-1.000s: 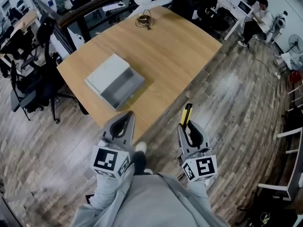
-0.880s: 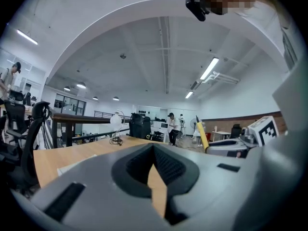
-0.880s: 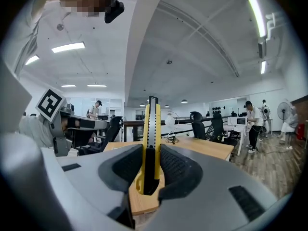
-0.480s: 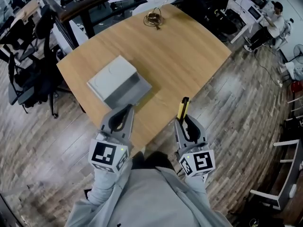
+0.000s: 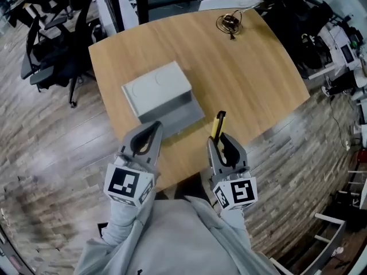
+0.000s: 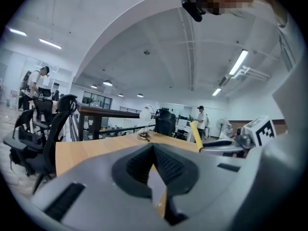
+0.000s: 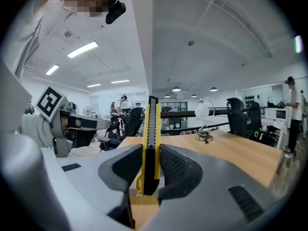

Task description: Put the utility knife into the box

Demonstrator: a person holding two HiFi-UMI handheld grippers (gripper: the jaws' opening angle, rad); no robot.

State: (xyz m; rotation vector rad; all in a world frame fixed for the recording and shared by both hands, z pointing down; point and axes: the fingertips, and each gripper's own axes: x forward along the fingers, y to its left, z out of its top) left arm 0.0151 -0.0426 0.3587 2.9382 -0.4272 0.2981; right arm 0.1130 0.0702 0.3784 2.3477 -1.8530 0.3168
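Note:
A yellow and black utility knife (image 5: 217, 125) (image 7: 151, 143) stands upright between the jaws of my right gripper (image 5: 219, 142) (image 7: 150, 150), which is shut on it above the table's near edge. The grey box (image 5: 162, 97) lies open on the wooden table (image 5: 246, 67), its lid propped back, a short way ahead and left of the knife. My left gripper (image 5: 147, 135) (image 6: 153, 148) hovers just before the box's near corner, jaws shut with nothing between them. In the left gripper view the knife (image 6: 195, 134) shows at the right.
A desk lamp (image 5: 232, 19) (image 7: 204, 114) stands at the table's far edge. Black office chairs (image 5: 54, 53) crowd the floor to the left, and more desks with people lie beyond. Wood plank flooring (image 5: 57, 153) surrounds the table.
The view has moved up to the table: both grippers, earlier over the floor, now hang over the table's near edge, close to the box. The knife stays held in the right gripper.

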